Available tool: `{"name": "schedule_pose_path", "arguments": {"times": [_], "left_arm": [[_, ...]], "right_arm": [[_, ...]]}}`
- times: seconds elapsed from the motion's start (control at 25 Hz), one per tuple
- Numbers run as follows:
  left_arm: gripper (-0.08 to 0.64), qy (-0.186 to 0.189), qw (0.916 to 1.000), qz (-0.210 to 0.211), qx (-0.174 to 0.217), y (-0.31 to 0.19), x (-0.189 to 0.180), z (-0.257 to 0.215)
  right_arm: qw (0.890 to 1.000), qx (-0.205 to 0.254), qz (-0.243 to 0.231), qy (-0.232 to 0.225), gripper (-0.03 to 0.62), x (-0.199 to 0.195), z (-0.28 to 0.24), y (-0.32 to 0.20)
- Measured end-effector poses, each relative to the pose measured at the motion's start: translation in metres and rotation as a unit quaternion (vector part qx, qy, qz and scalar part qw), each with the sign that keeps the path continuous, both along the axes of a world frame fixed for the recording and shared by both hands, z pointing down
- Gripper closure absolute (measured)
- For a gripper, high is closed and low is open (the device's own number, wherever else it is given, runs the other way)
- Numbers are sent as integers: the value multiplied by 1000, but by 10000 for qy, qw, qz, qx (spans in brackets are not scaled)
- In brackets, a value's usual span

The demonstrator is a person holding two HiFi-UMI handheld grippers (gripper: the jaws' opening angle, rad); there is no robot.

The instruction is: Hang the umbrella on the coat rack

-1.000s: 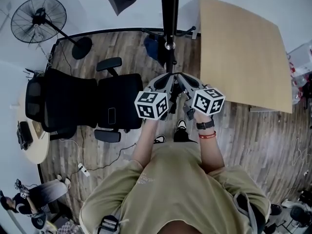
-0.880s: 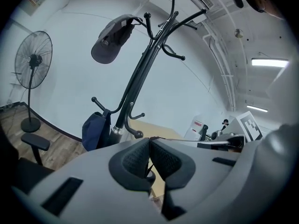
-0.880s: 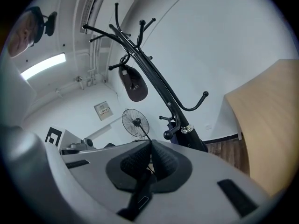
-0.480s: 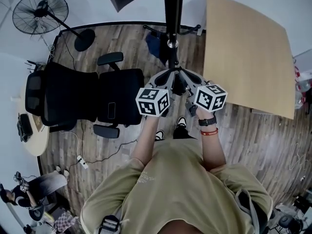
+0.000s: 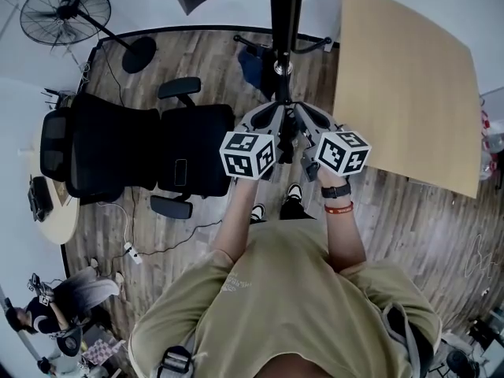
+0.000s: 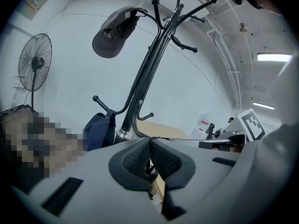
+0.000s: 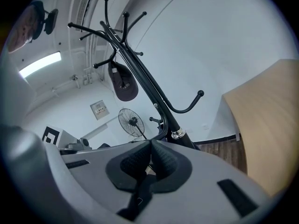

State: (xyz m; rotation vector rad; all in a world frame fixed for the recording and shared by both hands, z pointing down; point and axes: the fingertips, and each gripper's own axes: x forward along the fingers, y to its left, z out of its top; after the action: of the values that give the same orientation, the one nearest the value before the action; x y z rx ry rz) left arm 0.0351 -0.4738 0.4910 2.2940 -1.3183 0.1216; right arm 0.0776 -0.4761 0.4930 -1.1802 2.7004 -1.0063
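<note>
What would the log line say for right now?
left gripper: shut on strap | right gripper: shut on strap | umbrella: hanging between grippers | coat rack: ahead, umbrella not hung

A plank floor (image 5: pixel 425 219) runs out to white walls (image 5: pixel 213 10), with a standing fan (image 5: pixel 64 10) at its far left corner and a black office chair (image 5: pixel 134 160) on the boards near the left edge. A pale wooden desk (image 5: pixel 402 93) fills the floor's far right corner and a round table (image 5: pixel 43 211) juts in at the left edge. A power strip (image 5: pixel 128 250) lies with its cable on the planks just beside the chair, under a lit ceiling strip light (image 6: pixel 274 57).
</note>
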Motion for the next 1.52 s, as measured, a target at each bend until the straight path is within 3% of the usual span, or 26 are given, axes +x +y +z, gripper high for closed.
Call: {"name": "schedule_pose_path", "arguments": {"times": [0.76,1.32,1.52], "left_arm": [[535,282,9992,-60,-262,-24,-3,23],[535,116,9993,189,-309,-14,10,37],[535,111,9996,91,-255,-8,10,36]], "right_arm": [[10000,-90,-4,-2,574,0,20,-22],[9997,-250,-2,-75,569,-8,32,-10],[9994,58,105,319,572,-9,30,-2]]}}
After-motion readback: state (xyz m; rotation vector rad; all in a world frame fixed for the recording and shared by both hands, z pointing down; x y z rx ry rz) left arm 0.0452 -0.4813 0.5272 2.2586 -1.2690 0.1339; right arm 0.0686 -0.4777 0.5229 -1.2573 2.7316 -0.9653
